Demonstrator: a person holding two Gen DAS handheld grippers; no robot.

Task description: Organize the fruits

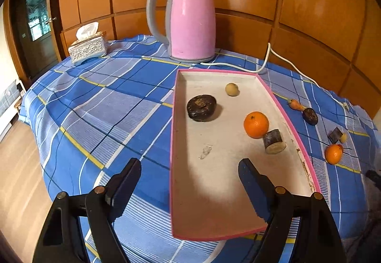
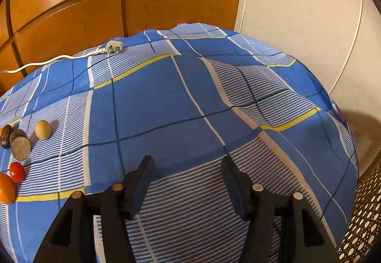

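A: Status? Both grippers?

B: Left gripper [image 1: 189, 170] wide apart, nothing btwn the fingers, hovering over the near end of the pink-rimmed tray [image 1: 173, 144]. Right gripper [image 2: 187, 169] also spread wide, empty, over bare blue plaid cloth [image 2: 166, 101].

A: Fruit?

B: Four items in the tray: orange [image 1: 256, 124], touching a cut log-like chunk [image 1: 274, 141]; a dark round disc-shaped piece [image 1: 201, 107]; small pale ball [image 1: 232, 89] near the far end. Rest is loose on the cloth, right of the tray: small carrot [image 1: 295, 104] w/ a dark lump [image 1: 310, 116], a dark wedge [image 1: 335, 134], second orange [image 1: 333, 154].

A: Right cam sees those?

B: At its far left edge only: pale egg-shaped one [image 2: 42, 129], grey-faced slice [image 2: 21, 147], red tomato-like ball [image 2: 17, 172], orange [image 2: 6, 188] cut off by the frame.

A: So roughly half done. Risks?

B: Imo: round ones roll on the soft, rumpled cloth if a finger nudges before closing. The loose pile is tight, so grabbing one prob bumps its neighbours. Also the kettle cord [image 1: 269, 58] runs right behind the tray; the right gripper could snag it reaching across. And dropping fruit onto the orange + chunk pair may knock them around.
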